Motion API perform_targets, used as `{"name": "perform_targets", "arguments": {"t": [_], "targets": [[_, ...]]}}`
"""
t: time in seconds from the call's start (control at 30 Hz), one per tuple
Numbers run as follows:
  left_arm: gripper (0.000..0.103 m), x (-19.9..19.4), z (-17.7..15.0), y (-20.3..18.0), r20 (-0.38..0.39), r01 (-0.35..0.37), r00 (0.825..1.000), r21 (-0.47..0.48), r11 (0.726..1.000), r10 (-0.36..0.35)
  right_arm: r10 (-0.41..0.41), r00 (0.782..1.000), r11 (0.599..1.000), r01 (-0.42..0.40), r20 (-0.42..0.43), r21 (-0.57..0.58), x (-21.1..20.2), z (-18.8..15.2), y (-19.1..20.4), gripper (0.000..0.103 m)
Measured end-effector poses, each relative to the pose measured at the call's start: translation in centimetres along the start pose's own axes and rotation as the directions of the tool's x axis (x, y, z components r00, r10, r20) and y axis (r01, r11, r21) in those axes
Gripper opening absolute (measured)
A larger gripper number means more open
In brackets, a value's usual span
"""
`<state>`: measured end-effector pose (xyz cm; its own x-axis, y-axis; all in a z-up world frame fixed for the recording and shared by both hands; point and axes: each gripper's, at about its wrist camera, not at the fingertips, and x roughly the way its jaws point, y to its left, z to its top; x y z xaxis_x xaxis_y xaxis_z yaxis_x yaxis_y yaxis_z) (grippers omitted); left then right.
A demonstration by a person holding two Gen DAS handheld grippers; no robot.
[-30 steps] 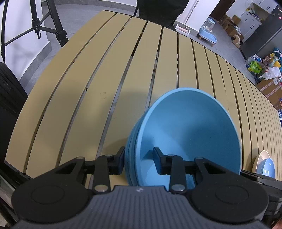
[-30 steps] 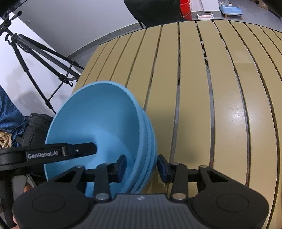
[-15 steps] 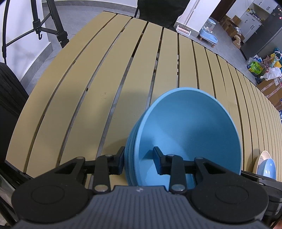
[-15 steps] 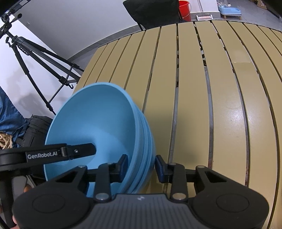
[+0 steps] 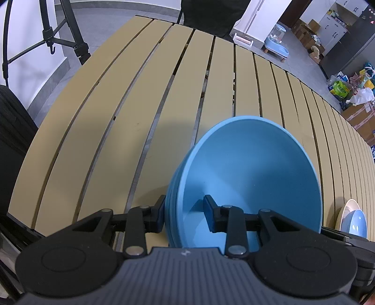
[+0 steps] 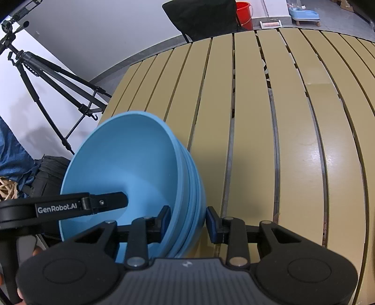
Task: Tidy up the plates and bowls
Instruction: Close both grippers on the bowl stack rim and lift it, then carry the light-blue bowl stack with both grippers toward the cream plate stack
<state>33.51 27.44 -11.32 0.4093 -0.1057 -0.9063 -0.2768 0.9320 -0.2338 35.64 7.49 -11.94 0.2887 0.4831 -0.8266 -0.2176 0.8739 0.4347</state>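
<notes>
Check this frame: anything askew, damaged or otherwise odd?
Little stands out. The blue bowl stack looks tipped because both grippers, left and right, straddle its rim from opposite sides. One table slat has a visible joint partway along. No spills or breakage visible.

Home turned recording space, slatted table, camera tripod, pet feeder, cardboard boxes, red bucket
</notes>
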Motion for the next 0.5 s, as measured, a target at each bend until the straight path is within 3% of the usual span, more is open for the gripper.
{"name": "perform_targets", "arguments": {"t": [0.5], "targets": [[0.033, -1.5, -0.3, -0.8, 0.029, 0.007, 1.000, 0.015, 1.000, -0.007, 0.017, 0.999, 1.000, -0.017, 0.031, 0.012, -1.6, -0.4, -0.5, 0.031]]}}
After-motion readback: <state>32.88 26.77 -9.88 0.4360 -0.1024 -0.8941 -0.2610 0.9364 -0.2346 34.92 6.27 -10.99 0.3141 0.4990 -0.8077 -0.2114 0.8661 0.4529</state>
